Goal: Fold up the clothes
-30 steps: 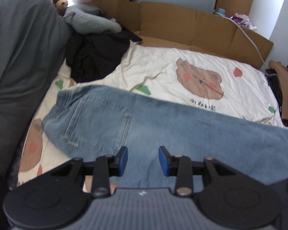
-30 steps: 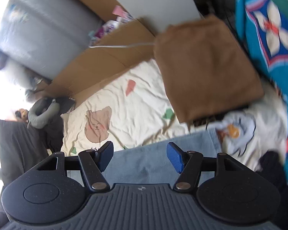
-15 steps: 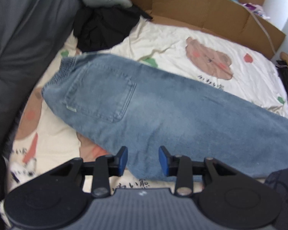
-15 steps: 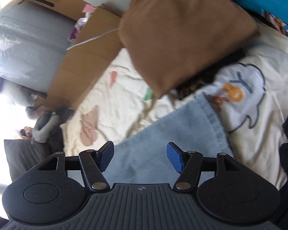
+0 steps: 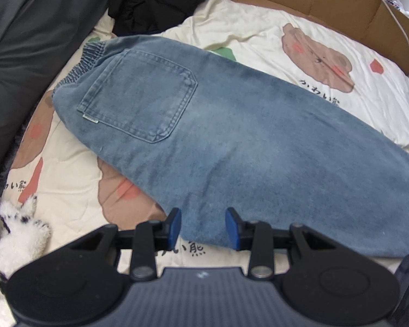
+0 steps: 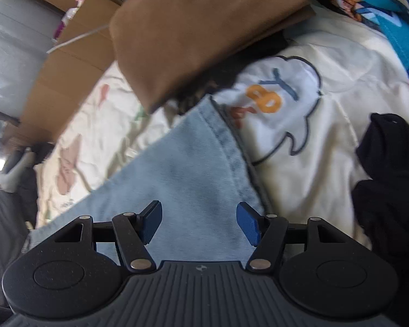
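Currently, jeans [image 5: 231, 141] flat across bear-print bedsheet [image 5: 259, 32], left gripper [image 5: 203, 227] spread over near edge, nothing pinched, right gripper [image 6: 199, 223] spread wider over hem end, brown folded garment [image 6: 199, 32] beyond.

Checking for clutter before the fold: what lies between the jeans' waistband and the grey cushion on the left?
In the left wrist view, only bare cream bedsheet shows between the jeans waistband and the grey cushion; nothing sits on that strip.
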Demonstrator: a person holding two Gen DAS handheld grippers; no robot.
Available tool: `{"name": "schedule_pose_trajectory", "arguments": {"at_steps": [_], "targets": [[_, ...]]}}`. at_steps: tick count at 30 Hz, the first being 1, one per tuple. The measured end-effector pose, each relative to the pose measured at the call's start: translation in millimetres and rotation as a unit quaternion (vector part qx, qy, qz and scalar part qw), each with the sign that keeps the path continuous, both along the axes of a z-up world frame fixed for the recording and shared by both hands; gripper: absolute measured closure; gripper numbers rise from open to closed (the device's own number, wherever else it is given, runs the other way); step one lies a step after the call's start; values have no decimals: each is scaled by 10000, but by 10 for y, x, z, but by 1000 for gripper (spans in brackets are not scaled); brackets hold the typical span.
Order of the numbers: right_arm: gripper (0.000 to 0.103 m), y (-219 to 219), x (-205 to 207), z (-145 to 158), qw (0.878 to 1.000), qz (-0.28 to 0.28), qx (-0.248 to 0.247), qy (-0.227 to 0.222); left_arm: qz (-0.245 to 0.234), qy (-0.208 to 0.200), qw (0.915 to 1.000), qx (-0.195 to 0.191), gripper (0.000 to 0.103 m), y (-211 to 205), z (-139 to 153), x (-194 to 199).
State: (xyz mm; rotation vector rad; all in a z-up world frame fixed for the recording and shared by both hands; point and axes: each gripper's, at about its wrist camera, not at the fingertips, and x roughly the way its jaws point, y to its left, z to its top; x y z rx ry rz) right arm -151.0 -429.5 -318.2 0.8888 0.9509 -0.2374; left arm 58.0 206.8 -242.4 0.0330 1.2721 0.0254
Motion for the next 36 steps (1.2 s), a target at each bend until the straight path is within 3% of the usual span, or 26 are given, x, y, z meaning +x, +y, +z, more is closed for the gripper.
{"name": "schedule_pose_trajectory", "arguments": {"at_steps": [4, 8, 14, 22, 29, 36], "targets": [[36, 19, -32, -34, 9998, 45, -174, 81, 51, 65, 9999, 128, 64, 6, -39, 30], [36, 9, -97, -75, 9997, 19, -211, 97, 331, 10, 9991, 275, 53, 95, -47, 34], [36, -13, -292, -136, 9999, -126, -26, 6, 755, 215, 9957, 502, 53, 214, -233, -37], [36, -67, -571, -318, 9985, -497, 220, 48, 1275, 369, 9902, 438, 50, 126, -413, -94], [36, 31, -771, -533, 9952, -782, 576, -82, 1258, 509, 9893, 537, 49, 8, -501, -199], [36, 59, -918, -531, 9916, -946, 860, -177, 1055, 630, 9903, 647, 49, -78, -549, -247]]}}
